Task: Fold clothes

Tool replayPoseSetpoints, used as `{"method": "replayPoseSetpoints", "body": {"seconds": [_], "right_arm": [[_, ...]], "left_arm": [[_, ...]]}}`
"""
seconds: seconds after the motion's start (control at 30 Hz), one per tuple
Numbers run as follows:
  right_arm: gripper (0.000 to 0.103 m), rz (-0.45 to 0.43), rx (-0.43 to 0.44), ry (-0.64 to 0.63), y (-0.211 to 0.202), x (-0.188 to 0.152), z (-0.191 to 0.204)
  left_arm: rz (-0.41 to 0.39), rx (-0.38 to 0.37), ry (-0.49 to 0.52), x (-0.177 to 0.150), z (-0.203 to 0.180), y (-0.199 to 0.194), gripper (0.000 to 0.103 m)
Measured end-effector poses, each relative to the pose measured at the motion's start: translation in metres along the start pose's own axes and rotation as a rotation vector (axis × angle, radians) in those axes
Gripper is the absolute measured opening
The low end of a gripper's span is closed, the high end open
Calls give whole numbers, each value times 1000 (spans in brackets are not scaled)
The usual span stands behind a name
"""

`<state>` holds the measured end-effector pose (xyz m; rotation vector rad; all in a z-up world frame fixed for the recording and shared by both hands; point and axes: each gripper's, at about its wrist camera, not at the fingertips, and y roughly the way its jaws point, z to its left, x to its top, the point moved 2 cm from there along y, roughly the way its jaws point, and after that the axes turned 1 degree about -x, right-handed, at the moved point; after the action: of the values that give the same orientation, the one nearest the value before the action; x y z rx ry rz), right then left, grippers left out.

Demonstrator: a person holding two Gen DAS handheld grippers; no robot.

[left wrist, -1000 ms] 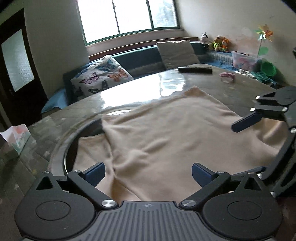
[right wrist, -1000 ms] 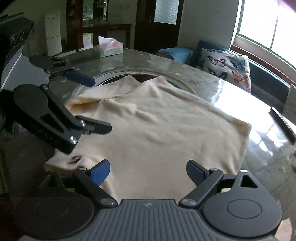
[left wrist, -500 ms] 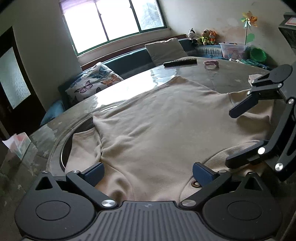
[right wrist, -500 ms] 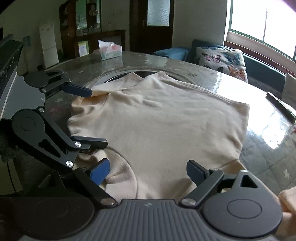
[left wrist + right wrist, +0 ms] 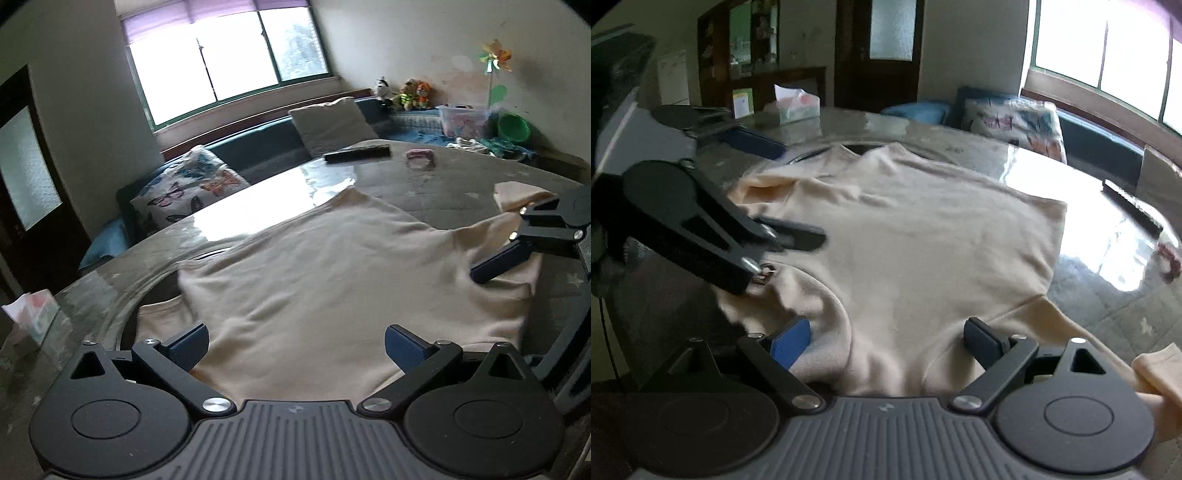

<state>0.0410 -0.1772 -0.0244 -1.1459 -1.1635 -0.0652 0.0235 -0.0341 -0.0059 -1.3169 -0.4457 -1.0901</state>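
Over the last second both grippers pull back from the beige sweatshirt (image 5: pixel 332 280) toward the table's near edge — left gripper (image 5: pixel 293 347) and right gripper (image 5: pixel 886 341) gape wide, gripping nothing — so the garment lies spread flat across the table's middle, unfolded.

Beige sweatshirt (image 5: pixel 332 280) spread flat on round table, one sleeve outstretched, surface lightly wrinkled.
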Motion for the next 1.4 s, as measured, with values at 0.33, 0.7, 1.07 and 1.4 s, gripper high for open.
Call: {"method": "replayPoseSetpoints", "body": {"seconds": [0.33,0.7,1.07,1.4], "right_arm": [[92,-41,-132,218,-34,-12,-61],[92,-37,-331,410,-44,-42,-139],[92,-39,-538,568,-69,-74,-188],[92,4,-588,480,-38,-62,-206]], "left_arm": [[8,-63,-8,0,-25,9,103],[24,-80,0,-5,-33,10,103],[33,-82,2,-5,-34,13,103],[42,-84,-2,-6,-34,15,103]]}}
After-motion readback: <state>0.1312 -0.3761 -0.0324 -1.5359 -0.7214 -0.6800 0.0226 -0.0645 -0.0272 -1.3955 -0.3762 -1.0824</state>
